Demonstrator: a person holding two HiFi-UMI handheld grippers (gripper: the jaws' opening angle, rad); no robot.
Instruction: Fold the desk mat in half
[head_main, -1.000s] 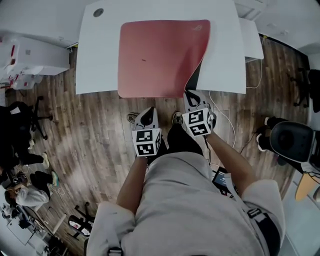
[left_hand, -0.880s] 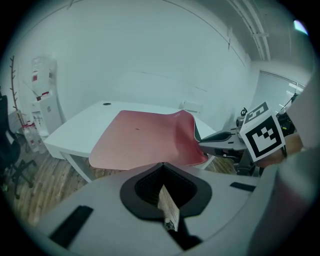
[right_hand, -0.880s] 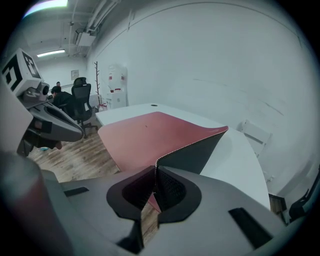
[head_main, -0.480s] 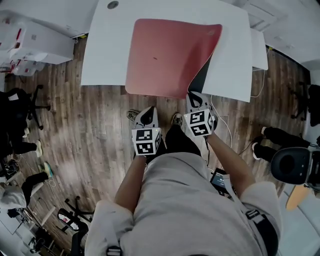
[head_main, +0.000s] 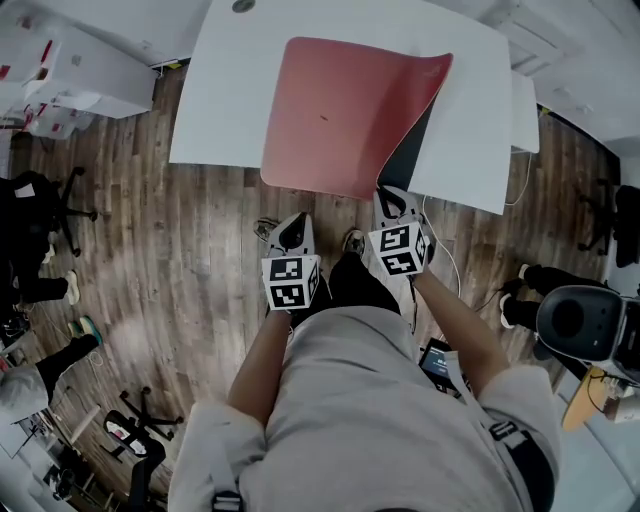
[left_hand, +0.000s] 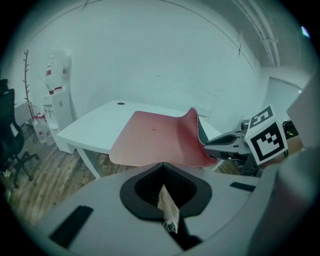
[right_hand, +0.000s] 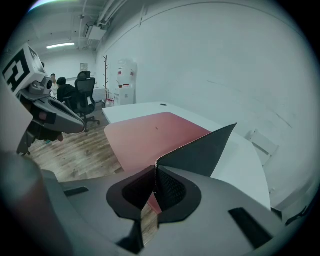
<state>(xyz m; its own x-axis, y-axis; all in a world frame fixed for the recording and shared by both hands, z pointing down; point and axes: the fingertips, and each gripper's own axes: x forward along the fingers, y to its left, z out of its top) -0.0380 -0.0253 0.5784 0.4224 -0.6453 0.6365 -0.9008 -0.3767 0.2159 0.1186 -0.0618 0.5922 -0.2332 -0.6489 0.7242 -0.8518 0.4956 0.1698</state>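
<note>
A red desk mat (head_main: 340, 110) lies on the white desk (head_main: 225, 110), its near edge hanging a little over the desk front. My right gripper (head_main: 391, 198) is shut on the mat's near right corner and holds it up, so the black underside (head_main: 415, 140) shows. In the right gripper view that raised flap (right_hand: 200, 147) runs straight into my jaws (right_hand: 154, 172). My left gripper (head_main: 291, 234) hangs over the floor in front of the desk, apart from the mat, shut on nothing (left_hand: 167, 210). The mat's curled corner (left_hand: 192, 127) shows ahead of it.
A second white table (head_main: 525, 105) adjoins the desk on the right. White cabinets (head_main: 60, 65) stand at the far left, with office chairs (head_main: 40, 215) and seated people nearby. A black chair (head_main: 575, 320) and cables (head_main: 450, 265) lie on the wooden floor at right.
The mat's right corner has risen further, showing more black underside. The head view has shifted slightly. The left gripper has stayed where it was.
</note>
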